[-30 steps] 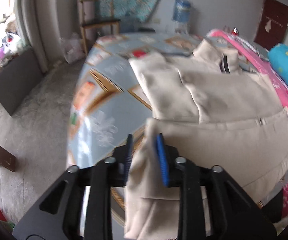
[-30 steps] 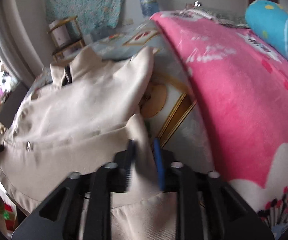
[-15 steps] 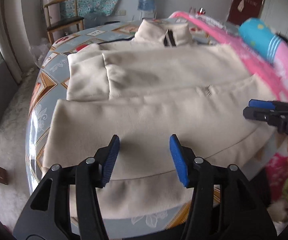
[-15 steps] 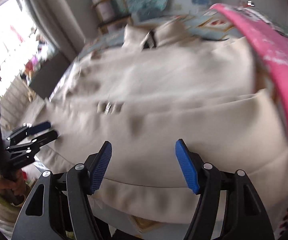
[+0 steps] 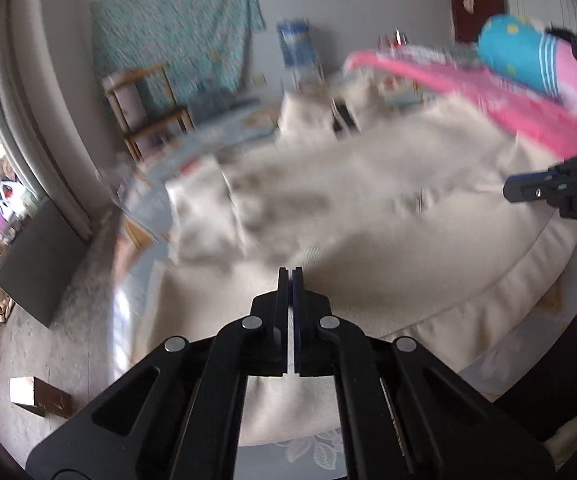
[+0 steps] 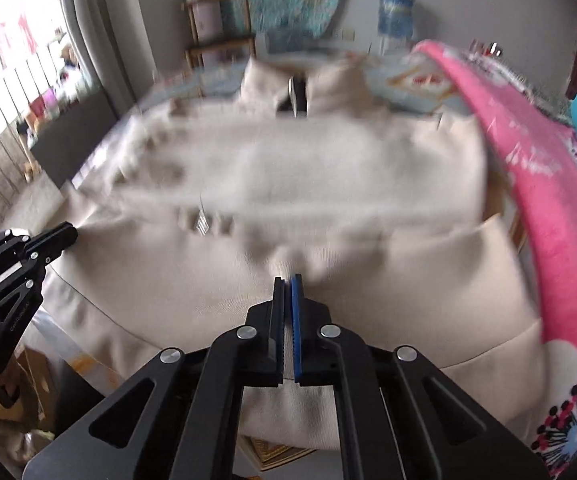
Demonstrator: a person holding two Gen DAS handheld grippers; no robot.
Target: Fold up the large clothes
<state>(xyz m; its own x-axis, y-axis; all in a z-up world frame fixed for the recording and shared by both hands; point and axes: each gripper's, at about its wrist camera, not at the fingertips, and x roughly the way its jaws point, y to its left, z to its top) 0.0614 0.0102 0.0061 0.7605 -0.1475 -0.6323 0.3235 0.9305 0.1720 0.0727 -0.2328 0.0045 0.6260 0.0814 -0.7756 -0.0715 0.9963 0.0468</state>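
A beige jacket [image 5: 368,240] [image 6: 328,184] lies flat on the bed, collar at the far end, sleeves folded across the chest and hem toward me. My left gripper [image 5: 290,274] hovers over the lower left part of the jacket, its jaws closing tight together with no cloth showing between them. My right gripper [image 6: 287,282] is over the lower middle, jaws likewise closing to shut, above a small ruck in the fabric. Each gripper shows in the other's view: the right gripper [image 5: 508,188] at the jacket's right side, the left gripper [image 6: 73,233] at its left edge.
A pink blanket [image 6: 548,208] and a blue pillow [image 5: 516,52] lie along the jacket's right side. The patterned blue sheet [image 5: 136,288] shows at the bed's left edge. A wooden chair [image 5: 148,108], a dark box [image 5: 36,260] and a wooden block [image 5: 36,396] stand on the floor.
A second ago both grippers pinched the jacket's side edges. They let go, swung inward over the hem end with jaws wide, and have now snapped shut.
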